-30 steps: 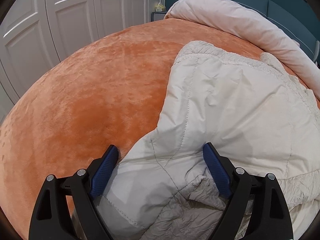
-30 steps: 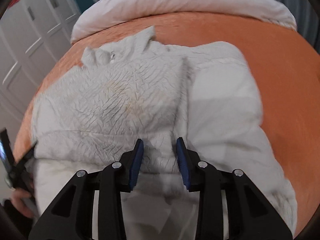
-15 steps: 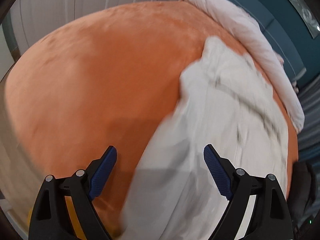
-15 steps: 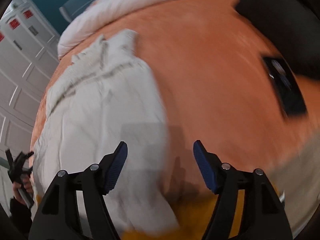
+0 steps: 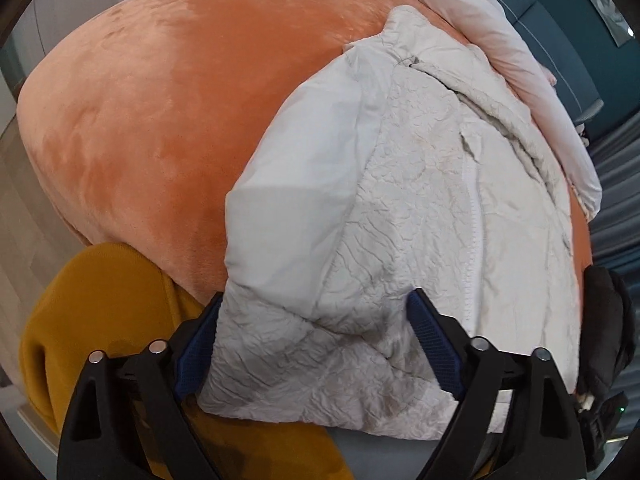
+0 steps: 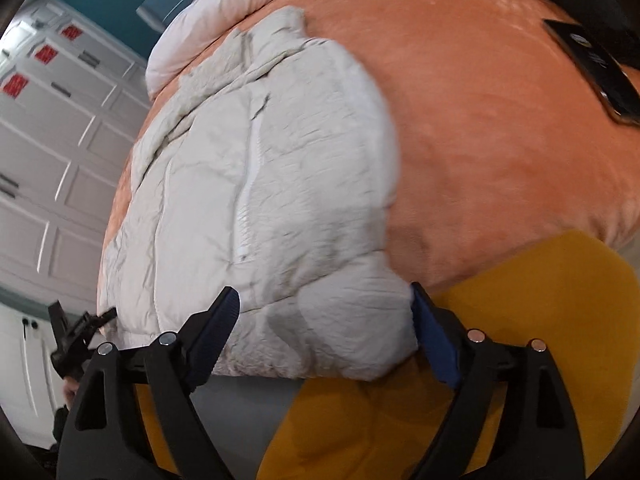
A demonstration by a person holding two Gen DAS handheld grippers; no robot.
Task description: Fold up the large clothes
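Jacket (image 5: 420,208): off-white cloth, matt, finely crinkled; sleeve panels smoother. Bed cover (image 5: 168,92): orange plush, soft nap with faint sheen. My left claw (image 5: 316,344): matt black plastic, blue ribbed pads (image 5: 434,344), shiny metal pins. Mustard cloth (image 6: 520,292) below: matt.

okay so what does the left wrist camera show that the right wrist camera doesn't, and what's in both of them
Only the left wrist view shows the black bundle at the bed's right edge. Only the right wrist view shows the white panelled wardrobe doors and a dark phone lying on the blanket. Both share the cream puffer jacket on the orange blanket, the rolled pale duvet, the mustard fabric, and an open tool, left tool and right tool, straddling the jacket's near edge.
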